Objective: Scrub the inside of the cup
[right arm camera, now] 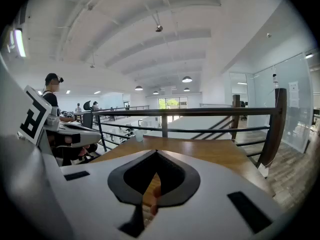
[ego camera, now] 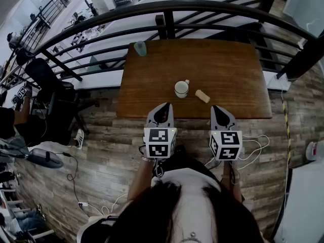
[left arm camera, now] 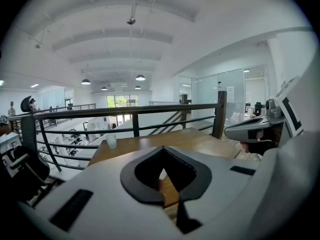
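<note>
Both pairs of jaws are closed, pad against pad, with nothing held between them. The left gripper [ego camera: 163, 107] and the right gripper [ego camera: 218, 108] are side by side, apart from each other, with their tips at the near edge of the surface [ego camera: 238, 70], a brown wooden tabletop. Each gripper carries a cube with square markers at its near end, the left cube [ego camera: 160, 143] and the right cube [ego camera: 226, 145], and the person's forearms run back from them toward dark hair at the bottom of the head view.

The white cup [ego camera: 181, 89] stands upright on the surface, beyond the grippers and apart from both. It lies between their lines, closer to the left one, and its handle points to the far right. Just to its right, not touching it, a small tan cylinder [ego camera: 202, 95] lies on its side. Well away, at the far left corner of the surface, a translucent pale tumbler [ego camera: 140, 48] stands upright.

A dark metal railing [ego camera: 167, 6] curves round the far side of the surface, and a lower level shows beyond it. The surface stands on a wood-plank floor [ego camera: 101, 151]. White cables [ego camera: 255, 146] lie on the floor to the right of the right gripper. A black office chair [ego camera: 48, 80] stands to the left.
</note>
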Tool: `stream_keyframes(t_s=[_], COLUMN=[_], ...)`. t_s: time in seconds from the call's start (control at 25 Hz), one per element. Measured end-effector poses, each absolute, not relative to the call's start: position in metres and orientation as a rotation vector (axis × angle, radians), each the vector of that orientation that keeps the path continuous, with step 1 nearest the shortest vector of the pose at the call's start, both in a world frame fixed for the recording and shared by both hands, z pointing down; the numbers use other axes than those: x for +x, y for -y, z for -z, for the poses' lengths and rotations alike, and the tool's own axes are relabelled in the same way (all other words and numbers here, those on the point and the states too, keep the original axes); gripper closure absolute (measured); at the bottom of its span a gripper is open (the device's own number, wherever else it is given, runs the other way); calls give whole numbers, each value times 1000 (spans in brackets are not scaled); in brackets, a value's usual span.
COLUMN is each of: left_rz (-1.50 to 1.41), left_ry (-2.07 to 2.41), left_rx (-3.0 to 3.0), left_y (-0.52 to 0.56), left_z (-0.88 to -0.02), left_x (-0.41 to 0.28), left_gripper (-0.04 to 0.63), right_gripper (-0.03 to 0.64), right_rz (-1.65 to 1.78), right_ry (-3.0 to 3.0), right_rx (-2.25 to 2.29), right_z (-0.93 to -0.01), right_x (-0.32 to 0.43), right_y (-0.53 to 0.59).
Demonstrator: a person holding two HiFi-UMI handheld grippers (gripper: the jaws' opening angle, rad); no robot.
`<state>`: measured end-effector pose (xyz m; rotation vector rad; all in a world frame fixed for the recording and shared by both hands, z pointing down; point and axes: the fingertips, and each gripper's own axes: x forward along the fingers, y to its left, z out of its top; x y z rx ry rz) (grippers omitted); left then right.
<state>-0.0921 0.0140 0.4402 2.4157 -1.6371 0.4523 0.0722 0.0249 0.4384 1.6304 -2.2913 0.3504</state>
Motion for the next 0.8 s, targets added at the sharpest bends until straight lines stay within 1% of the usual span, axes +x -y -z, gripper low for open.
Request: stream_keyframes(t_s=[0.8], left_rz=[-491], left_ry=[1460], left_rx=[2508], left_y=[32], left_z=[-466], left_x=[-115], left_gripper=[586], right_gripper=[580], right_rz=[-400], right_ry=[2212], right_rx=[1676], right_z=[-453], right_x=[35], right_y=[20])
